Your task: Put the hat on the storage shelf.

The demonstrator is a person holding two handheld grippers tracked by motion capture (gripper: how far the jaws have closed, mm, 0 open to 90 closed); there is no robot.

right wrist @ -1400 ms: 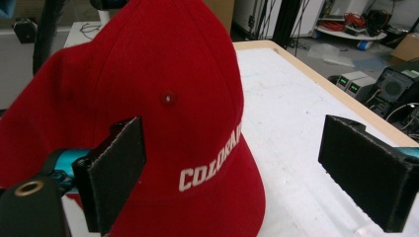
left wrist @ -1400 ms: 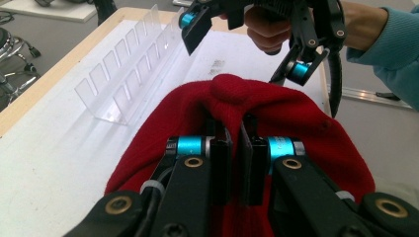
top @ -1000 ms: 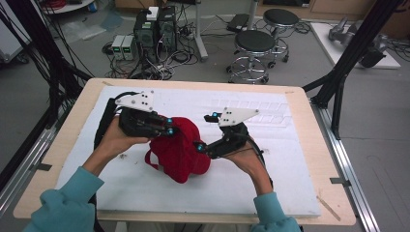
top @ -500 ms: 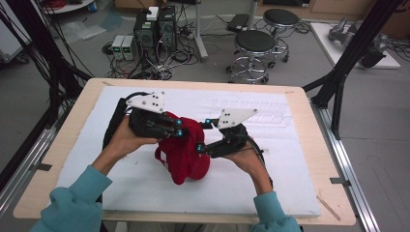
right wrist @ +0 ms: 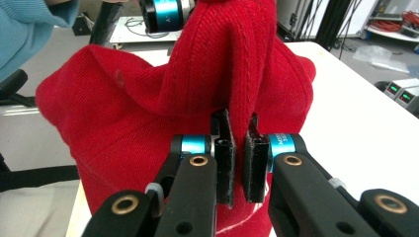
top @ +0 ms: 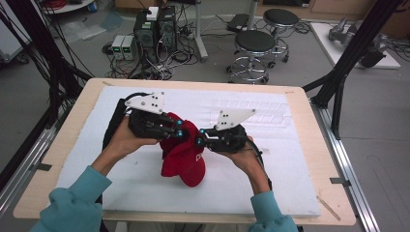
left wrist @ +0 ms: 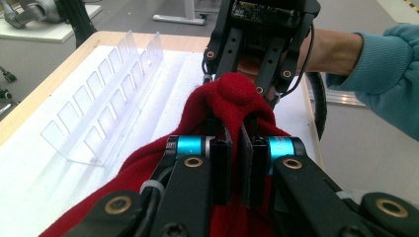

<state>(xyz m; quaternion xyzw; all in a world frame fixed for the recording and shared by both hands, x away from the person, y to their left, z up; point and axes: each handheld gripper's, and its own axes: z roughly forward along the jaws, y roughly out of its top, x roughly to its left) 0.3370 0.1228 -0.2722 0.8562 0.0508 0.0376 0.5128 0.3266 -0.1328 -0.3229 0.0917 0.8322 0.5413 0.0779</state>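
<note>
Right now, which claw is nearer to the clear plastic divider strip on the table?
Right. The right claw is just in front of the clear strip; the left claw is further left, both clamped on the red hat.

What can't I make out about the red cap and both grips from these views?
- White print on the red cap, high view: too small to read.
- Cap's brim: not distinguishable among bunched folds, either gripper view.
- Far side of the cap, left gripper view: blocked by the right gripper.
- Fabric depth between the left gripper jaws: hidden by the jaws.
</note>
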